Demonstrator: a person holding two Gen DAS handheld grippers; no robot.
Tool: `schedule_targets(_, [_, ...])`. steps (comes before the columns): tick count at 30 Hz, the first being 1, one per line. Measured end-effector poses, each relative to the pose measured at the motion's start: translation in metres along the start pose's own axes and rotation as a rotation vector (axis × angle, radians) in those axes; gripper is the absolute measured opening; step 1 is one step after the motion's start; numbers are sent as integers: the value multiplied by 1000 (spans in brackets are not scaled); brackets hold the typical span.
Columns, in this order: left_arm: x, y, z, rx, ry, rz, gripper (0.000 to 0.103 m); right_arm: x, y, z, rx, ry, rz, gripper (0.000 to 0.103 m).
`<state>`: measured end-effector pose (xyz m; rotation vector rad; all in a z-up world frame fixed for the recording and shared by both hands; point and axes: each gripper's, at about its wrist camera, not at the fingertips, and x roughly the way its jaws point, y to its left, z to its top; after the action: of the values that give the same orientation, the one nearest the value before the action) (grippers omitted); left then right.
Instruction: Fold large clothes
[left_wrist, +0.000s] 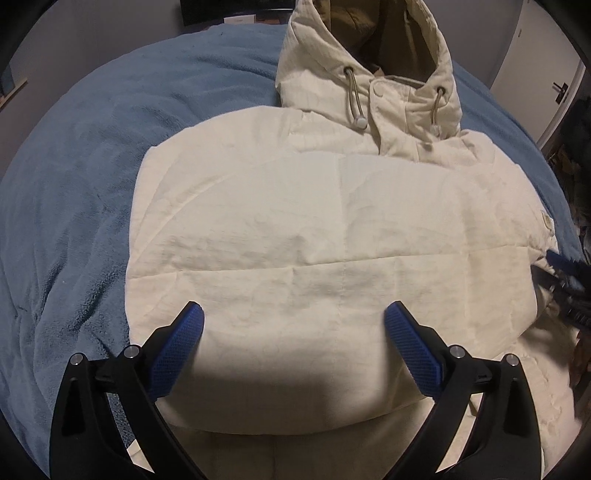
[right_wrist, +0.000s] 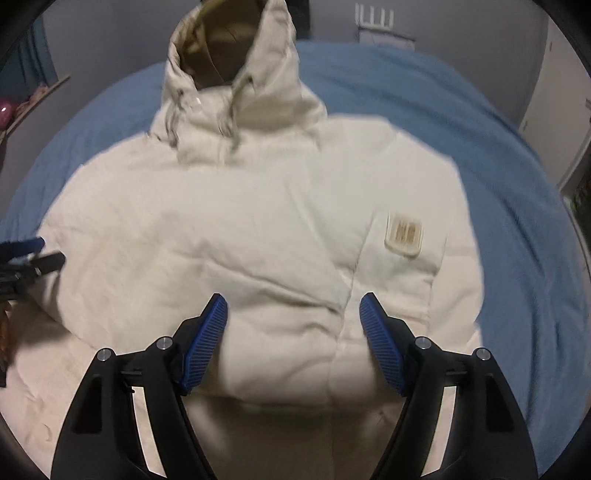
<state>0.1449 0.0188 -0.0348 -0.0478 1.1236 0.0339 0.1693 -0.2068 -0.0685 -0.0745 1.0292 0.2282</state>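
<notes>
- The cream puffy hooded jacket lies on the bed's blue fleece blanket, hood toward twelve o'clock from both tongs.
- The left tongs hover above its folded lower body, blue pads spread wide and released, nothing between them.
- The right tongs hang over the jacket front, pads apart and released, gripping nothing; a seam runs between them.
- The hood stands open, showing a tan lining, with drawcords dangling at the collar.
- A pale rectangular chest patch sits at about one o'clock from the right tongs.
- That view is blurred.
</notes>
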Motion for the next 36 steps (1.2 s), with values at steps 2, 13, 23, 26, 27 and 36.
schedule_targets(2, [3,-2,1,8,13,4,96,3,0,-10,3,-1,-10,72])
schedule_targets(13, [21,-1,2,19,52,-4,97,17,6,-15,-26,20,-63,73])
schedule_targets(23, [43,-2,3,14,99,2,98,22,5,-16,-19,21,-57,74])
schedule_targets(26, [37,-3,1,15,81,11,98,18,3,-17,-15,11,-44,76])
schedule_targets(27, [34,-3,0,17,74,16,97,17,4,-17,-18,6,-43,78])
schedule_targets(36, [6,-12,-2,73,-51,76,96,-26,1,3,3,-131,7,83])
